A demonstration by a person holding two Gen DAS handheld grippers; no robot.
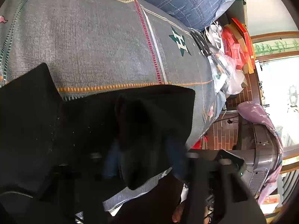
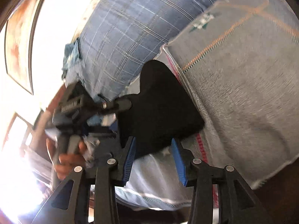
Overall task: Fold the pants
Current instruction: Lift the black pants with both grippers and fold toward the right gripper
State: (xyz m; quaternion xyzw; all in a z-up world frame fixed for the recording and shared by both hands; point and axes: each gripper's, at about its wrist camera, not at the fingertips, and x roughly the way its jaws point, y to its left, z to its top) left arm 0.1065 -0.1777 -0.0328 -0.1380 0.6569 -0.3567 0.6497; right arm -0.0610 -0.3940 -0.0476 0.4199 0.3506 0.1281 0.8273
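The black pants [image 1: 153,108] lie on a grey woven bedspread [image 1: 93,46] near its edge. In the left wrist view my left gripper [image 1: 142,145] is dim and in shadow. Its blue pads [image 1: 112,160] stand on either side of a bunched fold of the black cloth that fills the gap. In the right wrist view my right gripper [image 2: 153,140] is open, its blue pads [image 2: 178,162] apart. A corner of the pants [image 2: 160,102] lies between the fingertips. The left gripper [image 2: 123,104] shows at the pants' left edge, with a hand [image 2: 69,158] on its handle.
A blue plaid quilt [image 1: 186,0] is heaped at the far side of the bed. Plastic bags and red boxes [image 1: 233,46] pile up beside the bed over a brick floor [image 1: 224,130]. A scooter with a purple cover [image 1: 261,130] stands at the right. A framed picture [image 2: 18,46] hangs on the wall.
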